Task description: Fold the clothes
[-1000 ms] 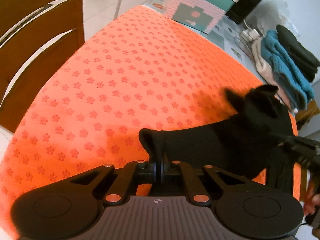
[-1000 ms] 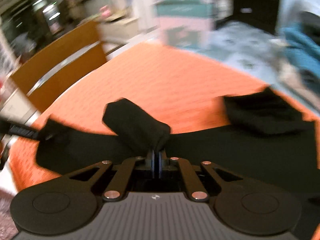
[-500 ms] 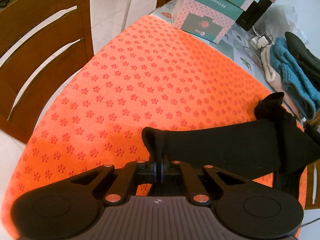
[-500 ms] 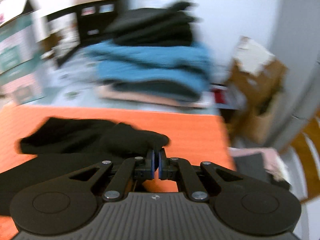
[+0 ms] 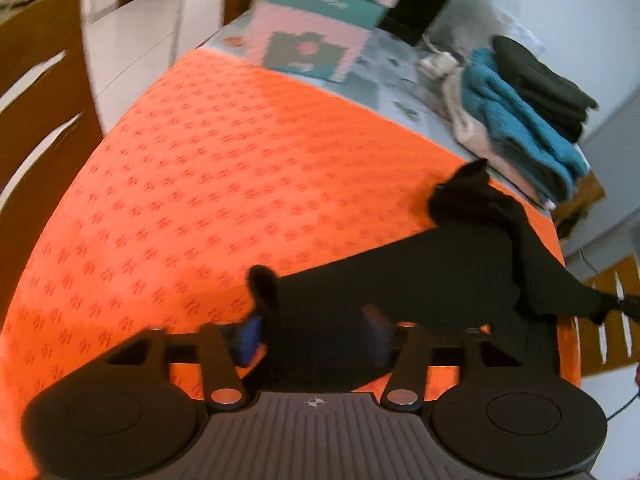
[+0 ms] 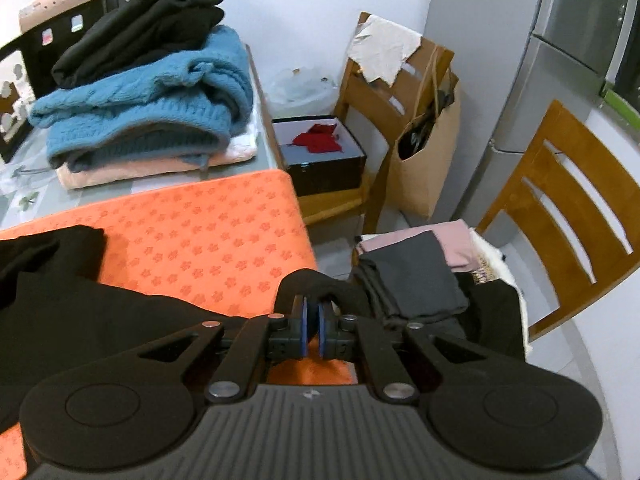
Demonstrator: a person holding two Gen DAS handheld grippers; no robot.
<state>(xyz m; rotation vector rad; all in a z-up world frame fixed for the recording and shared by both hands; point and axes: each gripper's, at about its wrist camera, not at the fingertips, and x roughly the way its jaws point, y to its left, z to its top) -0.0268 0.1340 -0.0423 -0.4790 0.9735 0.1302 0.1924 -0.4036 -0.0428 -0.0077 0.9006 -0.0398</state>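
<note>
A long black garment [image 5: 440, 272] lies stretched across the orange flower-patterned mat [image 5: 200, 160], one end bunched up towards the far right. My left gripper [image 5: 312, 334] is open just above the mat's near edge. Its blue pads [image 5: 250, 340] stand wide apart, with the garment's near end lying loose between them and a corner curling upward. In the right wrist view, my right gripper [image 6: 316, 320] is shut on a fold of the black garment [image 6: 80, 320] at the right edge of the mat [image 6: 208, 232].
Folded clothes, a teal sweater [image 6: 152, 108] under black items, are stacked on the table behind the mat. Pink and teal boxes [image 5: 320, 20] stand at the back. A wooden chair [image 6: 560, 220] holding grey and pink clothes [image 6: 420, 272] is right of the table, and another chair [image 5: 32, 100] is left.
My left gripper has opened and let go of the garment's corner. My right gripper, still shut on the cloth, has swung round to the mat's right edge.
</note>
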